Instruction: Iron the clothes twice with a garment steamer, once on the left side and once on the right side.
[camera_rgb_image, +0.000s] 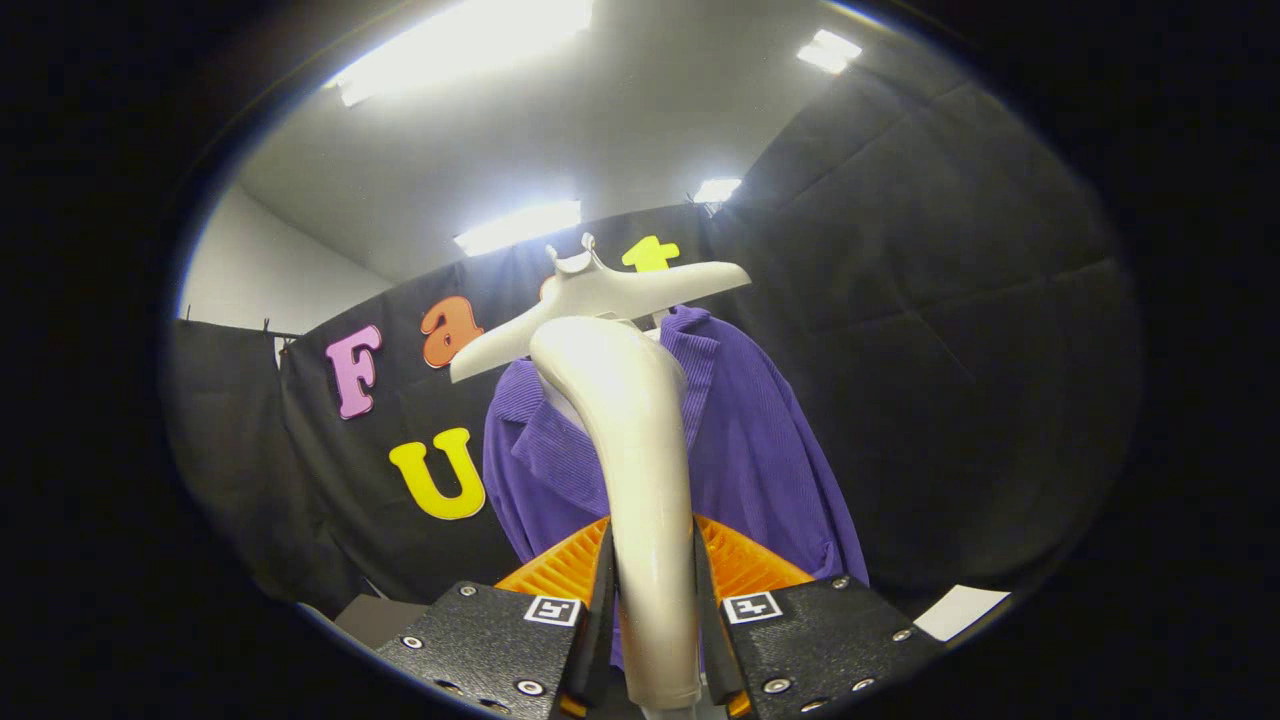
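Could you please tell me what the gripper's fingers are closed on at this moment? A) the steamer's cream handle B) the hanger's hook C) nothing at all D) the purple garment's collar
A: the gripper has both fingers pressed against the steamer's cream handle, with the purple garment beyond.

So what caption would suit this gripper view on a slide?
Gripper shut on the cream plastic garment steamer's handle, its head raised before the purple ribbed jacket.
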